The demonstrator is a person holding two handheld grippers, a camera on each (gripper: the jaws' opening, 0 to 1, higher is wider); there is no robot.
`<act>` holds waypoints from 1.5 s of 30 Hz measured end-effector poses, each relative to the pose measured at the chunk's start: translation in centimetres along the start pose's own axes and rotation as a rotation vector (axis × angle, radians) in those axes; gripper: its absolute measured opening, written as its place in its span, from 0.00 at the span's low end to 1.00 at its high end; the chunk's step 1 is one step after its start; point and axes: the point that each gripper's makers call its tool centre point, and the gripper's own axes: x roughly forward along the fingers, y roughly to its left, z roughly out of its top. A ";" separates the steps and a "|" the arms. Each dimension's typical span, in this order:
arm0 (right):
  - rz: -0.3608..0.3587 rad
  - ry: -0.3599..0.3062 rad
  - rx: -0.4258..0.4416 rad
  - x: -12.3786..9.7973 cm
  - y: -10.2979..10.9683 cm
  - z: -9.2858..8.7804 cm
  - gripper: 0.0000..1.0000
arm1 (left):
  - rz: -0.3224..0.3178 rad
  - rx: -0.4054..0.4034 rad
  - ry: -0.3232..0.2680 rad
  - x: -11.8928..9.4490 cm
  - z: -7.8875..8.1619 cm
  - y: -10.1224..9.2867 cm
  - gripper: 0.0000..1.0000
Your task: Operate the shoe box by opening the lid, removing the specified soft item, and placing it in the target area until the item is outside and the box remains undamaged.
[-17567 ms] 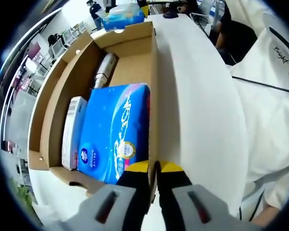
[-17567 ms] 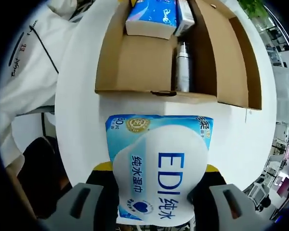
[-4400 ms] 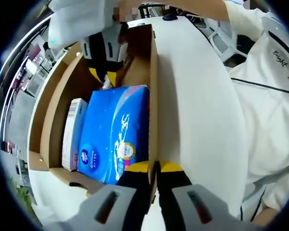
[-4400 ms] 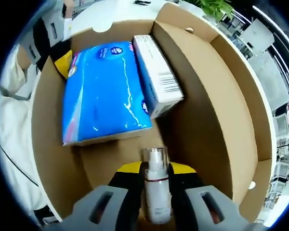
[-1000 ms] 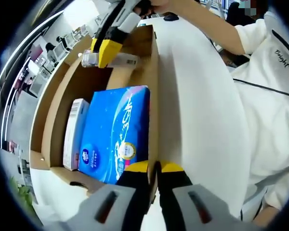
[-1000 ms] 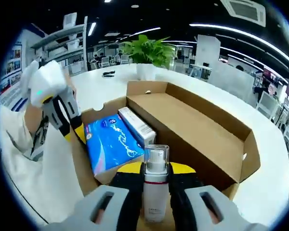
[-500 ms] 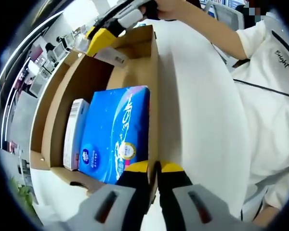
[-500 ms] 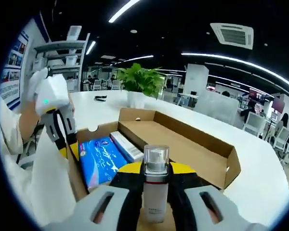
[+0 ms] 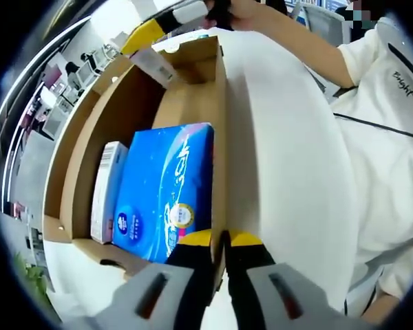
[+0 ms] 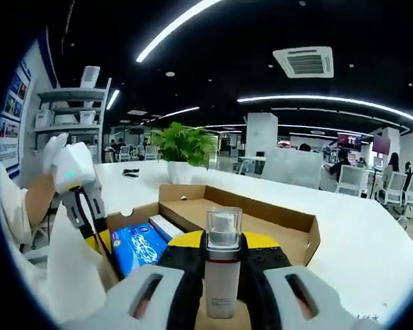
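Note:
The open cardboard shoe box lies on a white table. Inside it are a blue soft tissue pack and a slim white carton. My left gripper is shut on the box's near wall beside the blue pack. In the right gripper view, my right gripper is shut on a white spray bottle, held upright above the box. The blue pack shows below it. At the top of the left gripper view, the right gripper holds the bottle over the box's far end.
A person in a white shirt stands at the table's right side, an arm reaching over it. A hand holds the left gripper at the box's corner. A potted plant stands on the table beyond the box.
My right gripper has lifted the spray bottle higher, up and away from the box's far end, and its view has tilted toward the room. The left gripper and the box have not moved.

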 end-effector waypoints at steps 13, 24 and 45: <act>-0.115 -0.099 0.048 -2.5 -2.3 1.7 0.18 | 0.002 0.001 0.000 0.0 0.0 0.0 0.05; -0.153 -0.247 -0.038 -4.7 -2.6 3.5 0.18 | -0.004 0.001 -0.002 0.0 0.0 0.0 0.05; -0.165 -0.247 -0.080 -6.4 -2.4 3.6 0.18 | -0.028 -0.006 0.010 0.0 0.1 -0.1 0.04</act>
